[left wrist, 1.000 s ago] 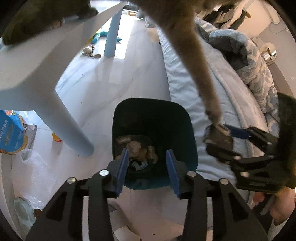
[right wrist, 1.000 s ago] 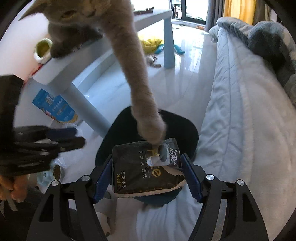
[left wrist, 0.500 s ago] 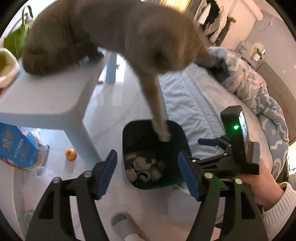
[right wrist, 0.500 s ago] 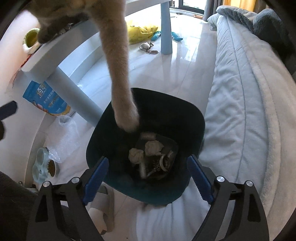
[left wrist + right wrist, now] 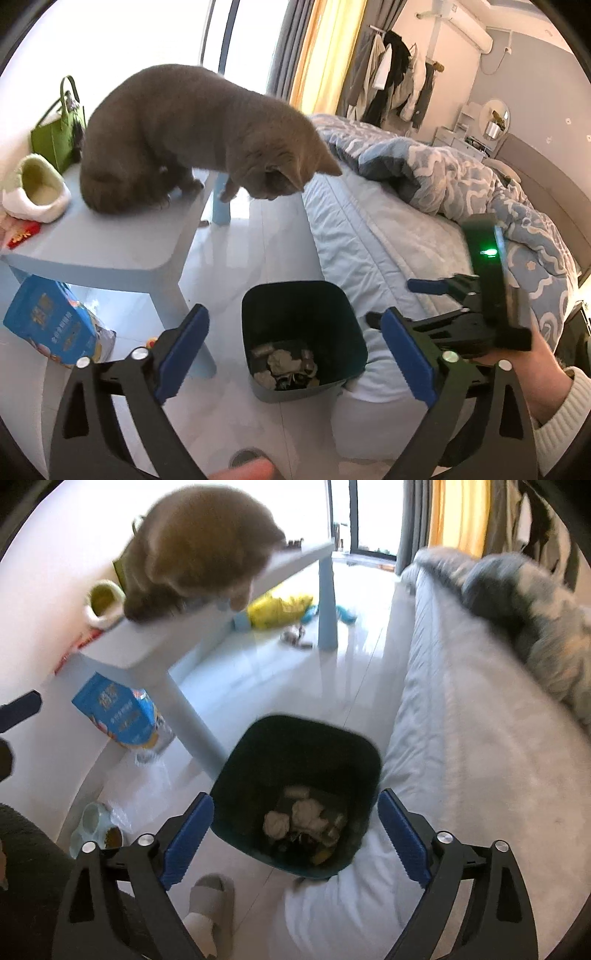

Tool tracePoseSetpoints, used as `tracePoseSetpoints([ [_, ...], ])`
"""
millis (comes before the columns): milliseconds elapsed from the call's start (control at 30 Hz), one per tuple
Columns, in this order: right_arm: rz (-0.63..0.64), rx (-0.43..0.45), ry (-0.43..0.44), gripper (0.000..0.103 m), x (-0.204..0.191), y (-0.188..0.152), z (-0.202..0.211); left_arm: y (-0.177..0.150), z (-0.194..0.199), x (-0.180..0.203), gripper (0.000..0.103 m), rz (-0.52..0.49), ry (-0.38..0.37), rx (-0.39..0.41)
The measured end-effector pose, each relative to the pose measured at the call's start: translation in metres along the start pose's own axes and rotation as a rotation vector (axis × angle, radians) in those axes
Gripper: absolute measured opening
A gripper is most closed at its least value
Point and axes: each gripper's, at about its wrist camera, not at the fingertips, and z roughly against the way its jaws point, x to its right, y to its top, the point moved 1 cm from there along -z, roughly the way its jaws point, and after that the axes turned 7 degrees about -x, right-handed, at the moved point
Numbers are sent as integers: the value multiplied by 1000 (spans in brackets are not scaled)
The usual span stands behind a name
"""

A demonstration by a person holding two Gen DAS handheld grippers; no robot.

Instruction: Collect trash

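A dark teal trash bin (image 5: 334,295) stands on the white floor between the table and the bed; it also shows in the right wrist view (image 5: 369,753). Crumpled paper and wrappers (image 5: 282,363) lie in its bottom, also seen in the right wrist view (image 5: 303,823). My left gripper (image 5: 295,354) is open and empty, well above the bin. My right gripper (image 5: 295,838) is open and empty above the bin; in the left wrist view it (image 5: 443,306) is held at the right over the bed edge.
A grey cat (image 5: 199,136) sits on the light blue table (image 5: 122,251), looking down. A blue bag (image 5: 48,325) lies under the table. The bed (image 5: 388,229) with a blue duvet is on the right. A slipper (image 5: 210,901) and a pet bowl (image 5: 96,829) lie on the floor.
The right gripper let go of the dark packet, which dropped into the bin. Both grippers opened wide and rose away from the bin. The cat pulled its paw back onto the table.
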Motion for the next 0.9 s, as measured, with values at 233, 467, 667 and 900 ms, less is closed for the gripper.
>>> tracePoseSetpoints([
  [233, -13, 145, -60, 100, 17, -17, 62, -6, 24, 17, 100, -17, 19, 76],
  [467, -99, 277, -119, 100, 48, -52, 127, -18, 51, 33, 100, -20, 64, 144],
  [667, -148, 360, -170, 100, 63, -86, 177, -19, 66, 48, 100, -37, 115, 193],
  [900, -199, 425, -227, 100, 83, -129, 222, -23, 72, 68, 100, -63, 128, 214],
])
